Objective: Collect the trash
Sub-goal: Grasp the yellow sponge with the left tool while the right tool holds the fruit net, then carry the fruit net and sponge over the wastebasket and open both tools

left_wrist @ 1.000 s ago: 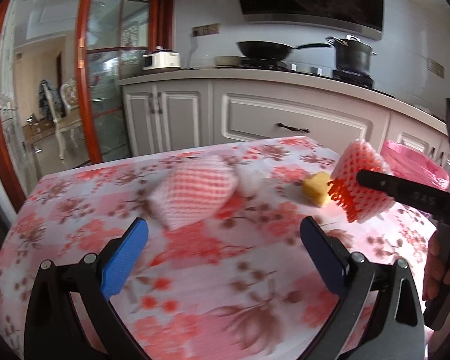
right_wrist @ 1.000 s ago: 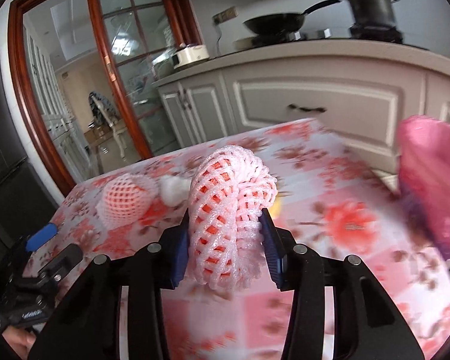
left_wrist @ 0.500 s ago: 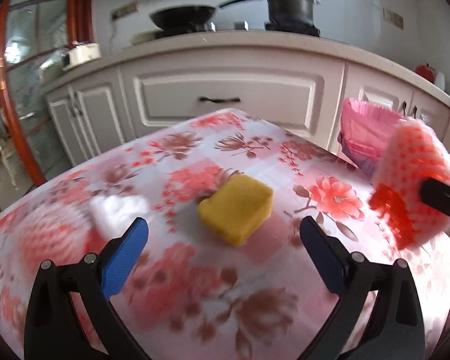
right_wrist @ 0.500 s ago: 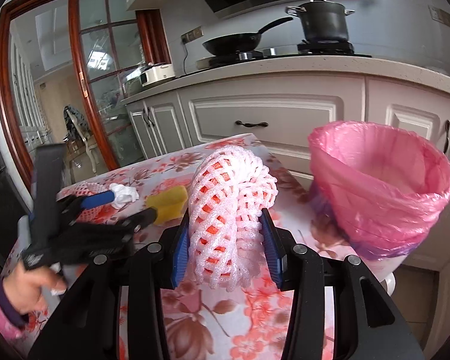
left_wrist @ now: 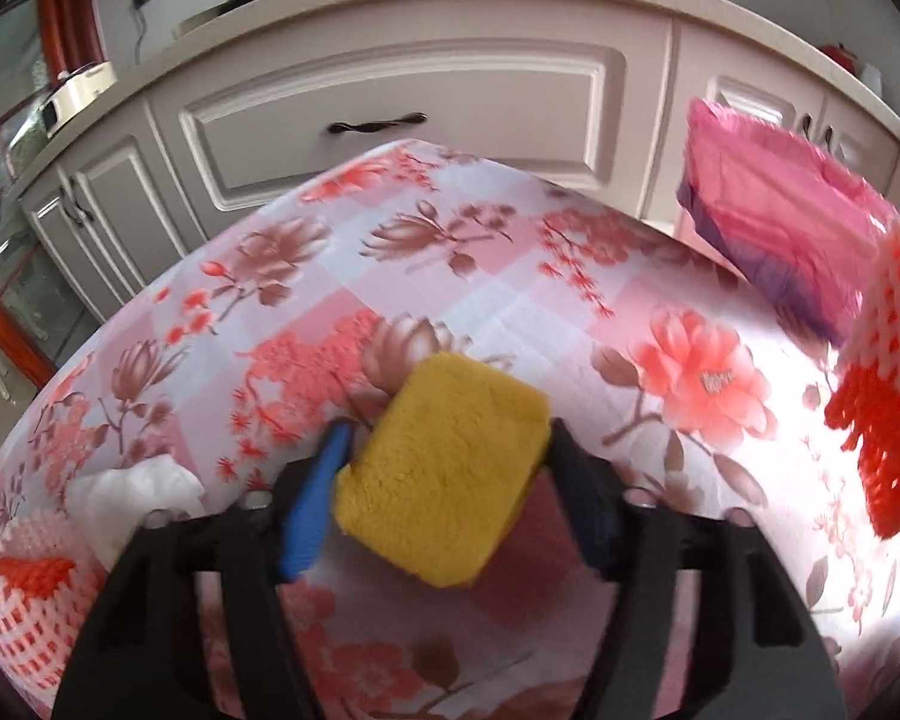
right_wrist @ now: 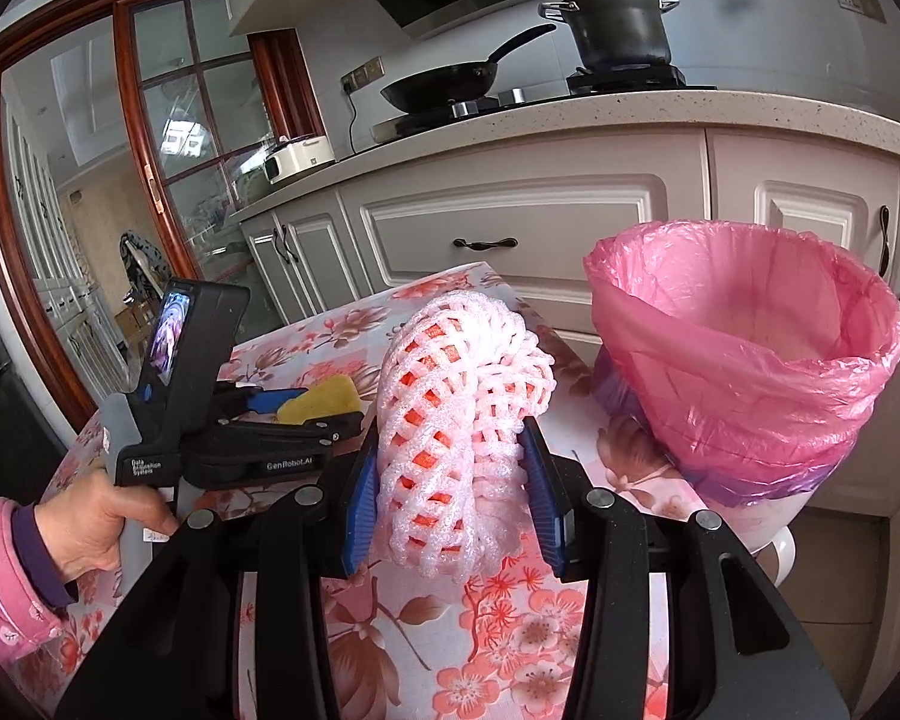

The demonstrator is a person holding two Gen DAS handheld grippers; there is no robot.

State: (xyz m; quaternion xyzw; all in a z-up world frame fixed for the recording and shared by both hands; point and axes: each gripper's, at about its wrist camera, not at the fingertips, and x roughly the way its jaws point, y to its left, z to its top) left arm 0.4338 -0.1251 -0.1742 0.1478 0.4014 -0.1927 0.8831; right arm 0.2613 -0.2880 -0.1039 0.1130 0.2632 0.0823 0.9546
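Observation:
My left gripper (left_wrist: 444,468) is shut on a yellow sponge (left_wrist: 444,468) on the floral tablecloth (left_wrist: 510,276); both fingers press its sides. It also shows in the right wrist view (right_wrist: 324,399), with the left gripper (right_wrist: 294,414) around it. My right gripper (right_wrist: 450,492) is shut on a pink foam fruit net (right_wrist: 456,420) and holds it above the table, left of the bin with a pink bag (right_wrist: 744,360). The net (left_wrist: 888,396) and bin (left_wrist: 774,228) show at the right of the left wrist view.
A white crumpled tissue (left_wrist: 132,492) and a second pink foam net (left_wrist: 30,588) lie at the table's left end. White kitchen cabinets (right_wrist: 510,228) with a stove, pan and pot stand beyond the table. The bin stands off the table's right edge.
My left gripper moved forward to the yellow sponge and closed on it. My right gripper carried the foam net closer to the pink-bagged bin.

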